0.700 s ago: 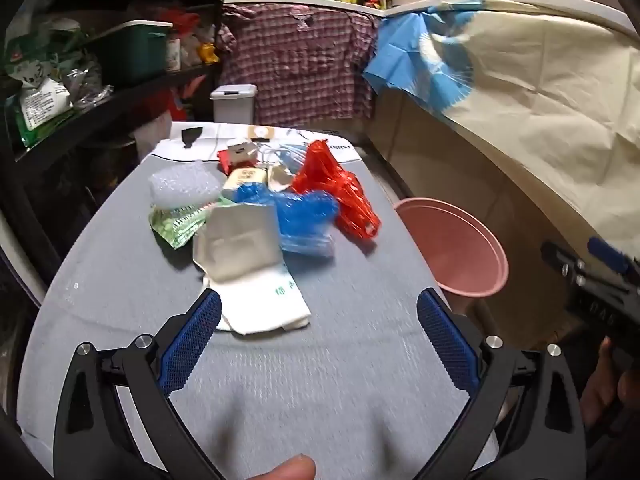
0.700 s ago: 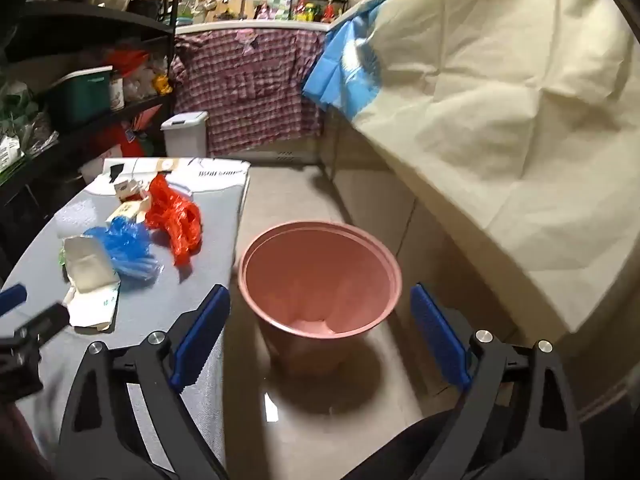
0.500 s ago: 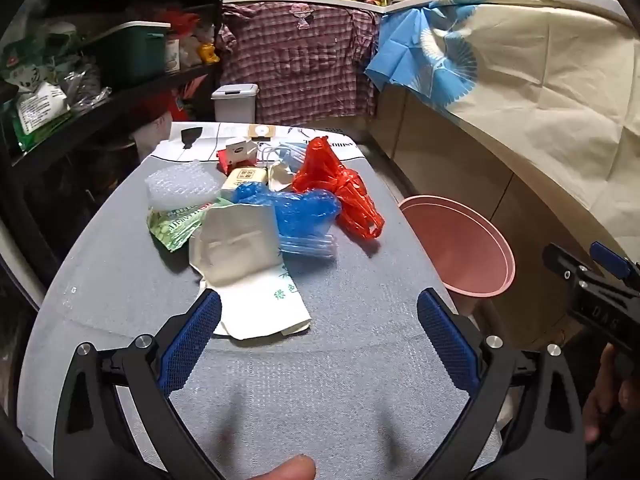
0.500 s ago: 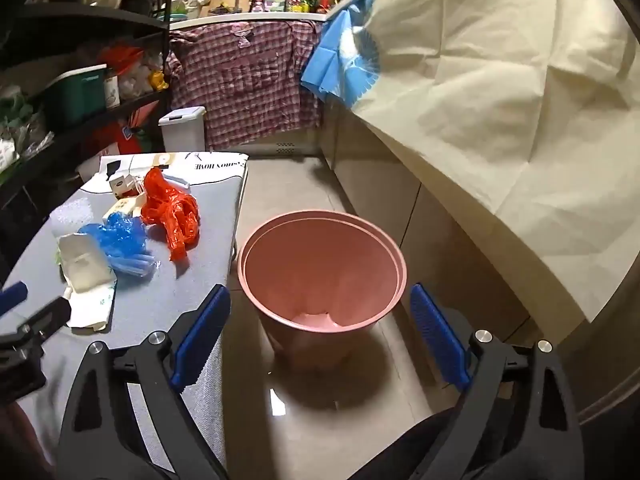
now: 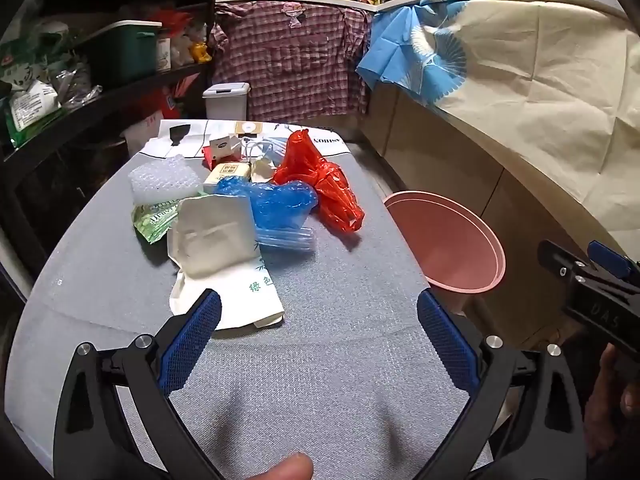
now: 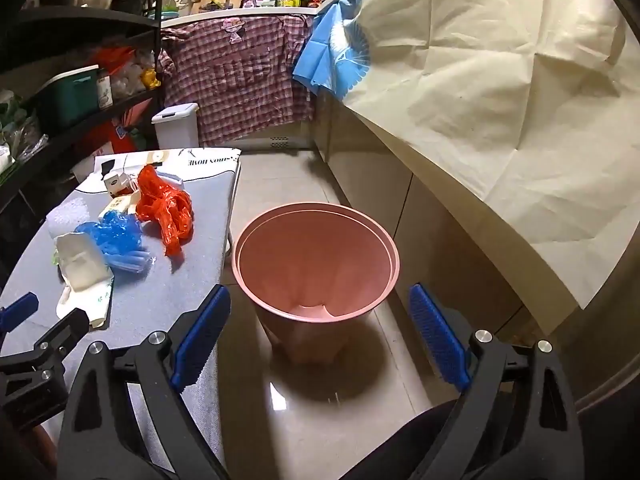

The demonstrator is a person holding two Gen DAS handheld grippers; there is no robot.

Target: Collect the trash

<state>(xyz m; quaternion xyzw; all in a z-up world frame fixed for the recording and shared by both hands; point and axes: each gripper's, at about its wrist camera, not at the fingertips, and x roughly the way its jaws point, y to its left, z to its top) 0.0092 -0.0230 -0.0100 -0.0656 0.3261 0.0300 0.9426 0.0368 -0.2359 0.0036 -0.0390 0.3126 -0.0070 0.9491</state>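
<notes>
grey table [image 5: 328, 360] holds piled trash [image 5: 248, 216] (pink bin [image 6: 316, 264] beside it), left claw [image 5: 318, 344] and right claw [image 6: 320, 336] both spread, empty.

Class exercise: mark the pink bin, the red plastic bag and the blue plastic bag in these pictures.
pink bin [image 6: 316, 264]: right wrist view, inner wall.
red plastic bag [image 5: 324, 184]: left wrist view, crumpled middle.
blue plastic bag [image 5: 276, 200]: left wrist view, bunched top.

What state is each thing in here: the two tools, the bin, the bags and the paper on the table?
Left tool: open, holding nothing.
Right tool: open, holding nothing.
Pink bin: upright on the floor beside the table, nothing visible inside.
Red bag: crumpled, on the table.
Blue bag: crumpled, beside the red bag.
White paper bag: lying flat, creased.
</notes>
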